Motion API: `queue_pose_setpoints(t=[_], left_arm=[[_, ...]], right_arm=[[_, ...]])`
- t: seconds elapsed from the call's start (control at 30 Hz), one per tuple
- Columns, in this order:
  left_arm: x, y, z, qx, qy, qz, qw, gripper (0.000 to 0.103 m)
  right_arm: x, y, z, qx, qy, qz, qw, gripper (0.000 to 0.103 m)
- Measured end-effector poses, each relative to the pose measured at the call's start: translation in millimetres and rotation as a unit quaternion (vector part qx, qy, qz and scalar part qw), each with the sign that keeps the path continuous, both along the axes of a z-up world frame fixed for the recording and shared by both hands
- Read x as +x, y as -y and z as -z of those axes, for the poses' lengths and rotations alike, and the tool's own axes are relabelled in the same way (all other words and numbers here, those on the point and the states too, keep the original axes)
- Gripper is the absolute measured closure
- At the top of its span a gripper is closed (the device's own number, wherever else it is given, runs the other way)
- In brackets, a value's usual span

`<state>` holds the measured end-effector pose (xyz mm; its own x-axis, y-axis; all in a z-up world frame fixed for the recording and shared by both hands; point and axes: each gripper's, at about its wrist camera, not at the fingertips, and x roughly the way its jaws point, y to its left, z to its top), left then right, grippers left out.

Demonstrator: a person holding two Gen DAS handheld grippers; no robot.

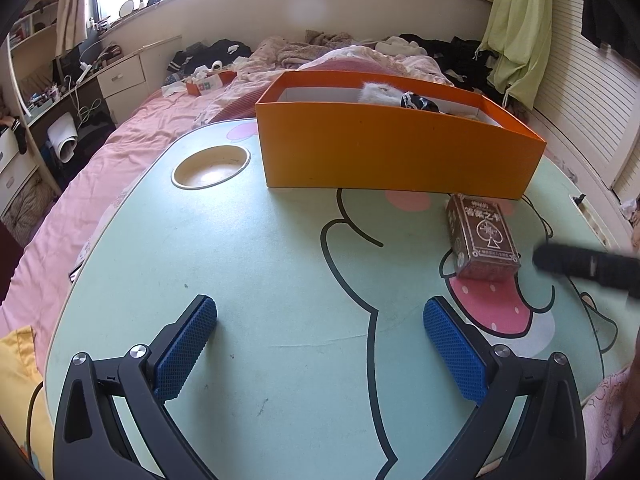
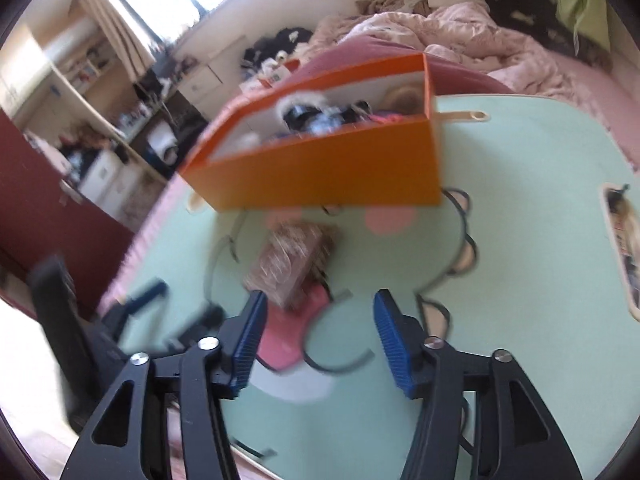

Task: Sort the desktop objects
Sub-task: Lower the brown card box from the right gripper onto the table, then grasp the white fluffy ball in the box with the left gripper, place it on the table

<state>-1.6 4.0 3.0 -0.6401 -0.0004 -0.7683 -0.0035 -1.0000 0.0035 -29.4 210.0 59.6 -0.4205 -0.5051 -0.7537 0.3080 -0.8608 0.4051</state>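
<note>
A brown playing-card box (image 1: 482, 238) lies on the light green cartoon table (image 1: 240, 248), in front of the right part of an open orange box (image 1: 392, 152). The orange box holds a white furry item and dark things. My left gripper (image 1: 320, 306) hangs open and wide over bare table, left of and nearer than the card box. A blurred black part of the right gripper (image 1: 588, 266) reaches in just right of the card box. In the motion-blurred right wrist view, the right gripper (image 2: 321, 299) is open with nothing between its pads. The card box (image 2: 294, 264) lies just beyond its left finger, before the orange box (image 2: 328, 172).
A round cup recess (image 1: 211, 167) sits in the table left of the orange box. A side slot (image 2: 622, 240) with small items runs along the table's right edge. A pink bed (image 1: 140, 128) with piled clothes surrounds the table; a desk and drawers stand at far left.
</note>
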Motion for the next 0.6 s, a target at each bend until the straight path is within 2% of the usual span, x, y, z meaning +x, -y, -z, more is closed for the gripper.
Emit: queue_pose_setpoints(t=[0.2, 0.3, 0.37, 0.47, 0.53, 0.6], left_arm=[[4, 5, -1, -0.001, 0.002, -0.001, 1.0000, 0.000], [5, 16, -8, 0.028, -0.009, -0.009, 0.9995, 0.000], [4, 21, -18, 0.045, -0.020, -0.005, 0.9988, 0.000], [-7, 14, -48, 0.041, -0.047, 0.024, 0.9978, 0.000], [-20, 5, -71, 0.040, -0.069, 0.049, 0.9956, 0.000], [-48, -6, -94, 0.052, -0.068, 0.085, 0.9927, 0.000]], right_arm=[[19, 23, 13, 0.113, -0.062, -0.015, 0.992, 0.027], [18, 36, 21, 0.172, -0.077, -0.016, 0.982, 0.016], [16, 35, 25, 0.172, -0.074, -0.019, 0.982, 0.008], [15, 28, 27, 0.173, -0.068, -0.009, 0.983, 0.000], [14, 29, 28, 0.174, -0.068, -0.004, 0.982, 0.000], [16, 29, 29, 0.174, -0.070, -0.003, 0.982, 0.000]])
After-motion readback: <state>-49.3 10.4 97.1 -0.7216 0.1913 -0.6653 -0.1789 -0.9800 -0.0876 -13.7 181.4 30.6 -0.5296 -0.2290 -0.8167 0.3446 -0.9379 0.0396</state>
